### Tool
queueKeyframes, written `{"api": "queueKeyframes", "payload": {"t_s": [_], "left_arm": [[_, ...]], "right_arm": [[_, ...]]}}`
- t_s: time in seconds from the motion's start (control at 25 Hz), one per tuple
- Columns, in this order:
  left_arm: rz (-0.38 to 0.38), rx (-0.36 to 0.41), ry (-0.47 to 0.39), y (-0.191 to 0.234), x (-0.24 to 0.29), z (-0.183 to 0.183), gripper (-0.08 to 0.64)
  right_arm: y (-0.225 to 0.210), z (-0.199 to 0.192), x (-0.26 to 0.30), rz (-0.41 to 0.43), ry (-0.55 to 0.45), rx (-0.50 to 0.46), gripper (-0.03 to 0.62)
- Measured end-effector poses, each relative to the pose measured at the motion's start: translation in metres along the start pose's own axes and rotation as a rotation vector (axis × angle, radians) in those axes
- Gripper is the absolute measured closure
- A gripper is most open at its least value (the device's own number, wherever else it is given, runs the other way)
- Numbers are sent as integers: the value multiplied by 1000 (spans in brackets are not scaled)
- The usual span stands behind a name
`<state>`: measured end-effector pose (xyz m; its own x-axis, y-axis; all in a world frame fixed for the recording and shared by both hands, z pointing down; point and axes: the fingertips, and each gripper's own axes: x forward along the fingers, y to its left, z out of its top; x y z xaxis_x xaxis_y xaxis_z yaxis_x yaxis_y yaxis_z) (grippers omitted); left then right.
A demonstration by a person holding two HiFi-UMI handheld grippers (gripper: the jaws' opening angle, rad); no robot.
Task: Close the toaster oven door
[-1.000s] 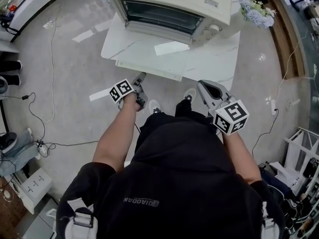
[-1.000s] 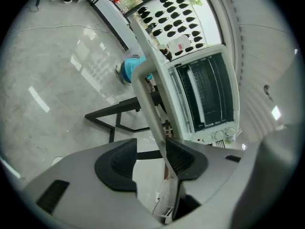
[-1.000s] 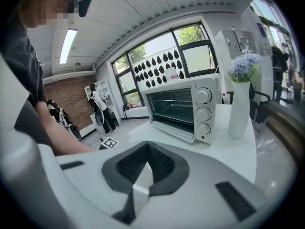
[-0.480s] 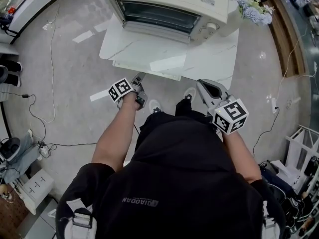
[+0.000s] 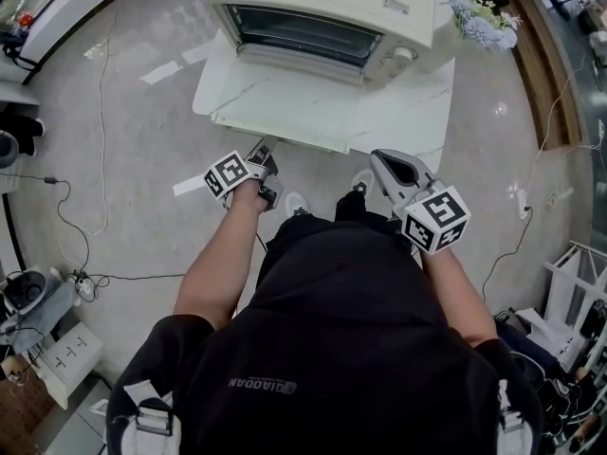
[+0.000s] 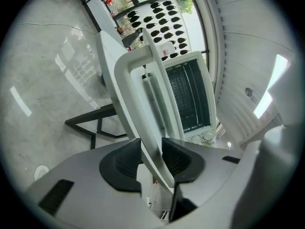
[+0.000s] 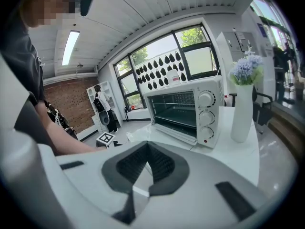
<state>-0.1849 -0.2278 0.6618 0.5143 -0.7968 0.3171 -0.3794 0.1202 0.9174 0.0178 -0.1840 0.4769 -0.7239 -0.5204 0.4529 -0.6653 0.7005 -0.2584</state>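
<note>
1. We see the toaster oven door (image 5: 294,112) open. It is folded out from the front of the toaster oven (image 5: 322,8) toward the person and lies over the white marble table (image 5: 408,112).
2. The oven stands at the far side of that table, with its rack and dark inside in plain sight.
3. The left gripper (image 5: 264,154) is at the door's near edge. In the left gripper view that white edge (image 6: 143,87) runs between the jaws. The jaws have just been closing, and both dark pads (image 6: 125,162) now lie against the edge.
4. The right gripper (image 5: 389,164) hangs by the table's near edge, well apart from the door. In the right gripper view (image 7: 147,151) its jaws are together with nothing between them.
5. To the oven's right we see a white vase (image 7: 243,113) holding pale blue flowers (image 5: 479,17).
6. Around the table is grey floor (image 5: 133,159), with a thin cable (image 5: 100,131) trailing over it on the left.
</note>
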Motion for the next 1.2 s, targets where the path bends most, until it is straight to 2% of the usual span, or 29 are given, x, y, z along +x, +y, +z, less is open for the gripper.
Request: {"api": "queueKeyframes", "payload": {"t_s": [0.04, 0.2, 0.48, 0.92, 1.08, 1.2], "left_arm": [[-17, -1, -7, -6, 0, 2, 431], [-68, -12, -27, -22, 0, 8, 425], [-106, -27, -34, -37, -1, 14, 439], [-273, -42, -73, -85, -2, 31, 425], [-303, -33, -78, -103, -3, 37, 423], [-359, -60, -93, -121, 3, 44, 423]], "right_arm": [[0, 1, 1, 1, -2, -1, 591], [0, 5, 3, 3, -9, -4, 591], [0, 12, 5, 6, -29, -12, 591], [1, 19, 4, 11, -43, -26, 591], [2, 22, 1, 11, -49, -32, 591], [-1, 26, 3, 14, -54, -34, 591]]}}
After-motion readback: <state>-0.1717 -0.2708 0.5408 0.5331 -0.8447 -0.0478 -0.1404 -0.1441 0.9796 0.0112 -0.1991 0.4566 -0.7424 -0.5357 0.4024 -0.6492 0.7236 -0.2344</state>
